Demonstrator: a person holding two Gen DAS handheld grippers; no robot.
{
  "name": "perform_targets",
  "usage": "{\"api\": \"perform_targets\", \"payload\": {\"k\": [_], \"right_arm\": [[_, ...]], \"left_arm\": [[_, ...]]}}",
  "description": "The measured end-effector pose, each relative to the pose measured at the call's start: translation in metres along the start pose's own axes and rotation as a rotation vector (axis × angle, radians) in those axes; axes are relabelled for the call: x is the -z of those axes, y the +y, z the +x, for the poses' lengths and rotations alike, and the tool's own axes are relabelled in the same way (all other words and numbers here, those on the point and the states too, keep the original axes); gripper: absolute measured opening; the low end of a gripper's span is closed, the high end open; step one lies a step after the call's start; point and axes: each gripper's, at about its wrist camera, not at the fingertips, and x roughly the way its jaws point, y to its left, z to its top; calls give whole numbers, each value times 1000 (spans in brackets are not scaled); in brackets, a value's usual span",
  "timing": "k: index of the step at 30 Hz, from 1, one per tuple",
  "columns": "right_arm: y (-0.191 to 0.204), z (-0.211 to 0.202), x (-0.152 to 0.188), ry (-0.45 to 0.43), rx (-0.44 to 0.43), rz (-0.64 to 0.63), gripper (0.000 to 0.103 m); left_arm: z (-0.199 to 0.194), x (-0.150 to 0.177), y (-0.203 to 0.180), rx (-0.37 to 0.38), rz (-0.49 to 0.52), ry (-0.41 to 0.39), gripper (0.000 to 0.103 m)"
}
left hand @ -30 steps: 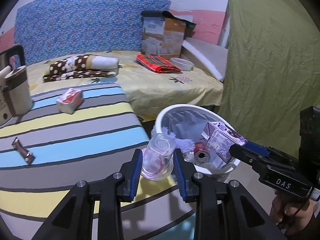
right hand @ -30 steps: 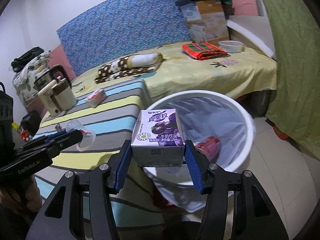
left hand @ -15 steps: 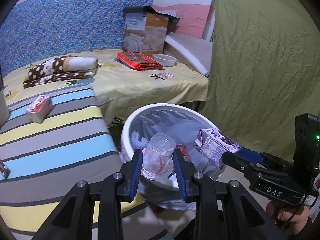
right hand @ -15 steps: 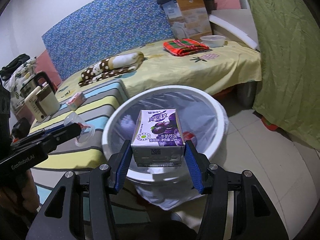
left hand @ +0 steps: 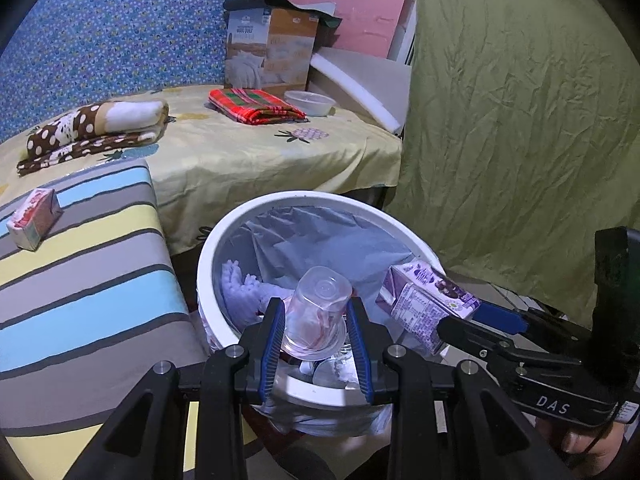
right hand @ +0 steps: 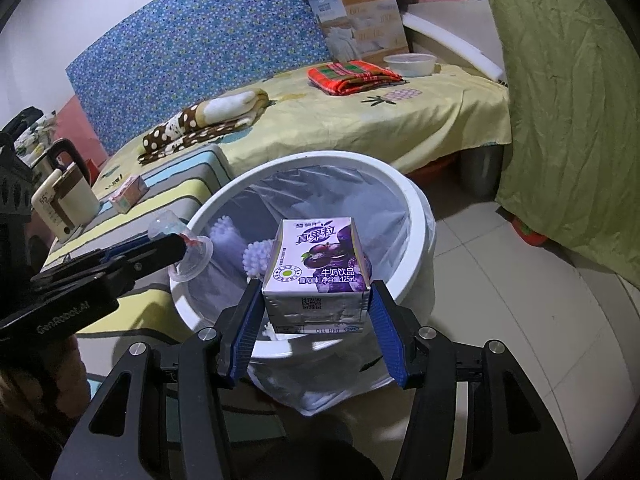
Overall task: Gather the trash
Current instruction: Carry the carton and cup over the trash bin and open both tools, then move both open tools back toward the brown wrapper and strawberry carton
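Low in the left wrist view, just below centre: left gripper [left hand: 316, 334], blue pads clamped on a clear plastic cup [left hand: 316, 320], cup upside down with red smears inside, held over the near rim of the white trash bin [left hand: 208, 252]. Bin lined with a thin plastic bag, white knobbly items lying inside toward its left wall. At lower right of the same view: right gripper [left hand: 460, 316], clamped on a purple milk carton [left hand: 424, 300], carton tilted above the bin's right rim. In the right wrist view, low centre: right gripper [right hand: 316, 320] with both pads pressed on the carton's [right hand: 318, 272] sides, printed face up, bin mouth [right hand: 416, 208] directly behind. At left of that frame: left gripper [right hand: 176, 248] holding the cup [right hand: 188, 252] over the bin's left edge. At left of the left wrist view, on the striped cushion [left hand: 80, 280]: 1 small pink carton [left hand: 34, 224]. Behind the bin: bed with yellow sheet [left hand: 248, 160].
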Motion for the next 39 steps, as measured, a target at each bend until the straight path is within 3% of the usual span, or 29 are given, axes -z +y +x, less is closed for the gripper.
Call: {"api": "perform_targets", "payload": {"k": [5,9,21,39], "right_arm": [[0,1,1,3,13,-6,56],[0,1,2,6,19,-3,58],[6,-12,-2,-36,10,-8,60],[59,-28,7,-62,-137,-90,59]], "left_arm": [[4,0,4,-1,-4,2,33],[4,-1,7,-3,-11,-4,44],[-15,1,14,-21,-24,-22,44],[-91,36,44,-144,-104,-67,44]]}}
